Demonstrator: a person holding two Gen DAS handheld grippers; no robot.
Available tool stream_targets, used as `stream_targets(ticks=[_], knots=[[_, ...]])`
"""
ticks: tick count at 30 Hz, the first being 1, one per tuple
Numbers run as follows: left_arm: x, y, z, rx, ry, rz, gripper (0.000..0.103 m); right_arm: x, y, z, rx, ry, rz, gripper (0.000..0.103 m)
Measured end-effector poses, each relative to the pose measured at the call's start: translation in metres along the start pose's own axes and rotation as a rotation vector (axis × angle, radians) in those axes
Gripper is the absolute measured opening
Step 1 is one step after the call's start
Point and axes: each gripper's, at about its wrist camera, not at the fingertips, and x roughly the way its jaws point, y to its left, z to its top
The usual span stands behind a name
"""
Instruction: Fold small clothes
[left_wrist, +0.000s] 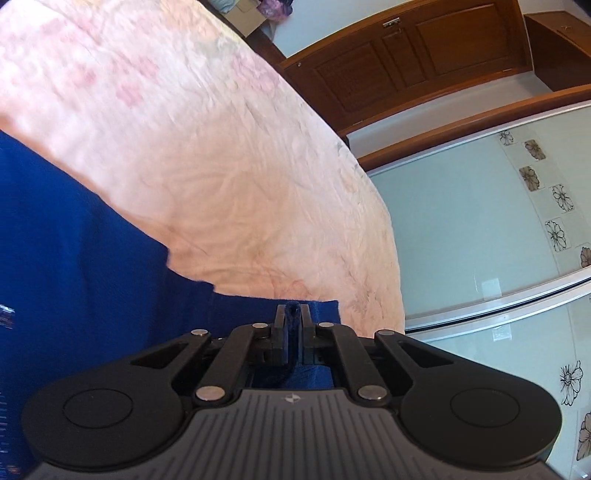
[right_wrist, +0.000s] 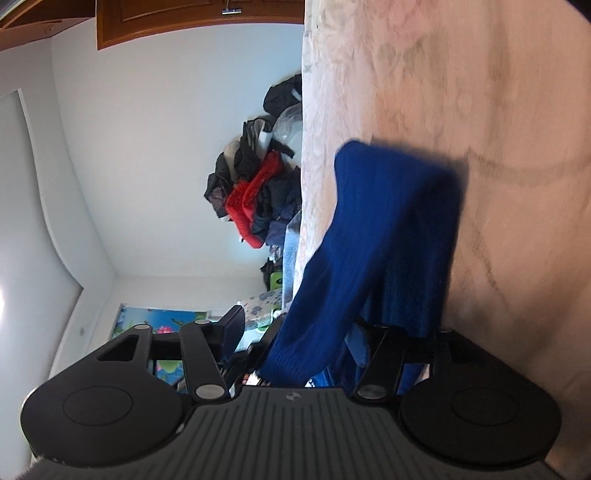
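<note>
Left gripper (left_wrist: 291, 317) clamped on blue knit garment (left_wrist: 74, 258) edge, lying on pink bedspread (left_wrist: 221, 166). Right gripper (right_wrist: 332, 332) jaws apart, cloth draped loose between them. Mid-fold, I'd say; next: right regrips, carry edge across.

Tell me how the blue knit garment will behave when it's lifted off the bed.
Probably floppy: the blue knit garment sags and drapes over the right gripper. Likely light: the left gripper holds it by a small pinched fold. Its ribbed knit looks grippy, so slipping seems unlikely on the pink bedspread.
</note>
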Motion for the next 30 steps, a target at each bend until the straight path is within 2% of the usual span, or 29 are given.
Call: stream_targets(ticks=[4,6,8,10,13,20,30], knots=[[-0.034,0.019,0.006,-0.008,-0.022,0.006,0.004,-0.004,0.002,-0.003,-0.022,-0.036,-0.066,0.063],[-0.051,0.030,0.008,-0.007,-0.040,0.026,0.004,-0.007,-0.001,-0.007,-0.043,-0.048,-0.133,0.053],[-0.062,0.041,0.010,-0.010,-0.045,0.064,0.004,0.001,0.003,-0.014,-0.082,-0.030,-0.202,0.025],[-0.074,0.051,0.011,-0.021,-0.053,0.079,0.004,0.020,0.005,-0.029,-0.120,0.021,-0.240,0.013],[-0.096,0.060,0.012,-0.034,-0.079,0.089,0.004,0.037,0.016,-0.052,-0.180,0.070,-0.255,0.012],[-0.161,0.082,0.012,-0.041,-0.138,0.123,0.004,0.077,0.038,-0.096,-0.224,0.167,-0.260,0.012],[-0.242,0.147,0.005,-0.158,-0.231,0.172,0.004,0.116,0.035,-0.180,-0.214,0.337,-0.275,0.012]])
